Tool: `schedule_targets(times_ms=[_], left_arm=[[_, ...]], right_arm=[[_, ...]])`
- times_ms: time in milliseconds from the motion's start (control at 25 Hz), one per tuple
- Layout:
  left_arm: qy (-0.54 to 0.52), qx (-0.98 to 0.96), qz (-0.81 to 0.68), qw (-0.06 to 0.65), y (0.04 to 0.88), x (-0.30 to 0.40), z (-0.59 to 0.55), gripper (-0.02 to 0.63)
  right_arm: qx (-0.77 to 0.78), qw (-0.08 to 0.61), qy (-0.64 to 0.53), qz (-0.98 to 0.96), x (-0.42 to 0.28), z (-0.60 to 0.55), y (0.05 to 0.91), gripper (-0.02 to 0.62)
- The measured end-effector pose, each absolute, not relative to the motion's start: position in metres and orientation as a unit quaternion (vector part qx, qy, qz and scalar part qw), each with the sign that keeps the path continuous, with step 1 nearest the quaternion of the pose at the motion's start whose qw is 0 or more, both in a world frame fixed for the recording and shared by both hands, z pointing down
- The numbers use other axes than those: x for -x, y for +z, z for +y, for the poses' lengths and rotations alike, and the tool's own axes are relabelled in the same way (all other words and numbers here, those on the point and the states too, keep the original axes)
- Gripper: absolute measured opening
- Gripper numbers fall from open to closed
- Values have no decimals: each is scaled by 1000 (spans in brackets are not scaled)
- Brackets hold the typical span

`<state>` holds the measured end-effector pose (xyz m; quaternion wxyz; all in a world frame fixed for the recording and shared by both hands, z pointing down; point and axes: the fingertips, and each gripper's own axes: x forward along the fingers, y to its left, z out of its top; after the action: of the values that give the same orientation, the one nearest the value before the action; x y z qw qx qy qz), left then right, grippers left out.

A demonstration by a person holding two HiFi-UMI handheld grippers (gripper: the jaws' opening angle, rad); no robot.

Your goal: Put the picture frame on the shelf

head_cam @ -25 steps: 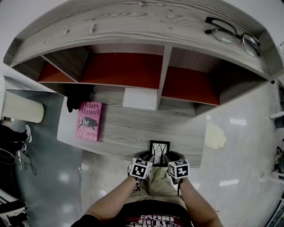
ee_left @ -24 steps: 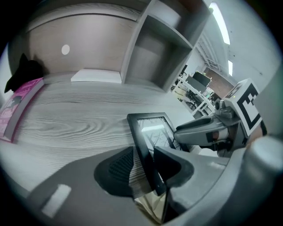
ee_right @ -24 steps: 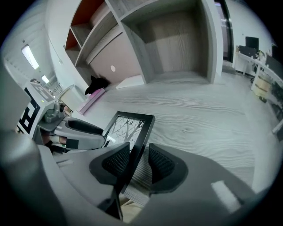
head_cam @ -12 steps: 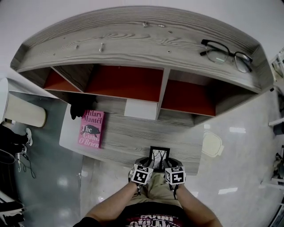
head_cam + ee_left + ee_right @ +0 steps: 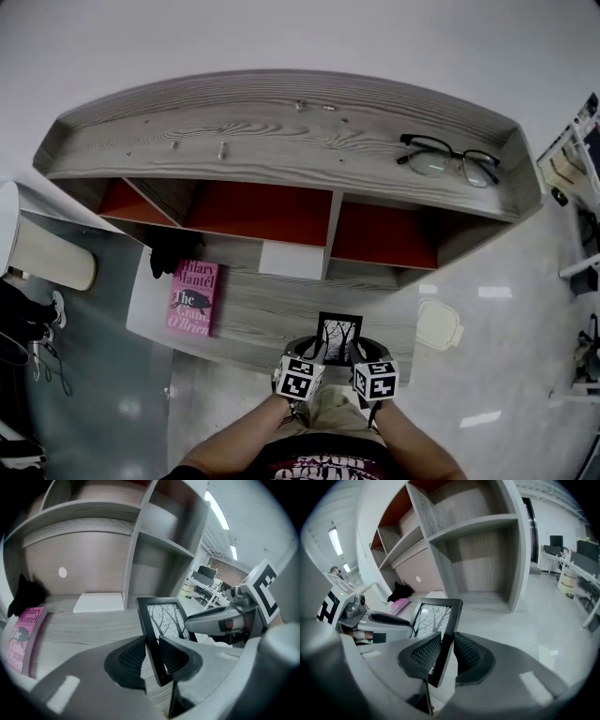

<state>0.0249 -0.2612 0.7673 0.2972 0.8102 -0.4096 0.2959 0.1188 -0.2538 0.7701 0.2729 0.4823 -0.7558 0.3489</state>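
A small black picture frame with a bare-tree print is held upright above the front edge of the desk. My left gripper is shut on its left edge, the pads pressing both faces. My right gripper grips the right edge; its jaws have just been closing, with the frame between them. The grey wooden shelf unit with red back panels stands behind the desk, its open compartments facing me. In the left gripper view the right gripper shows beyond the frame.
Black glasses lie on the shelf top at the right. A pink book lies on the desk's left, with a black object behind it. A white panel sits under the middle divider. A pale chair seat stands to the right.
Both grippers have risen with the frame between them, and it now stands off the desk. The right jaws have narrowed onto the frame's edge.
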Motion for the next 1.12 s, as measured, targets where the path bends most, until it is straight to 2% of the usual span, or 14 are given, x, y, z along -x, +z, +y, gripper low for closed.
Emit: schedule_targets(times_ms=[560,1120], left_arm=[[241,-831,-423,268,688,-37,-301,91],[211,-842,-432,247,646,-41,-320,91]], right_arm=[[-516,234,272,-778,-132,-299,688,107],[-535,204,227,-788,-136,-317,637,104]])
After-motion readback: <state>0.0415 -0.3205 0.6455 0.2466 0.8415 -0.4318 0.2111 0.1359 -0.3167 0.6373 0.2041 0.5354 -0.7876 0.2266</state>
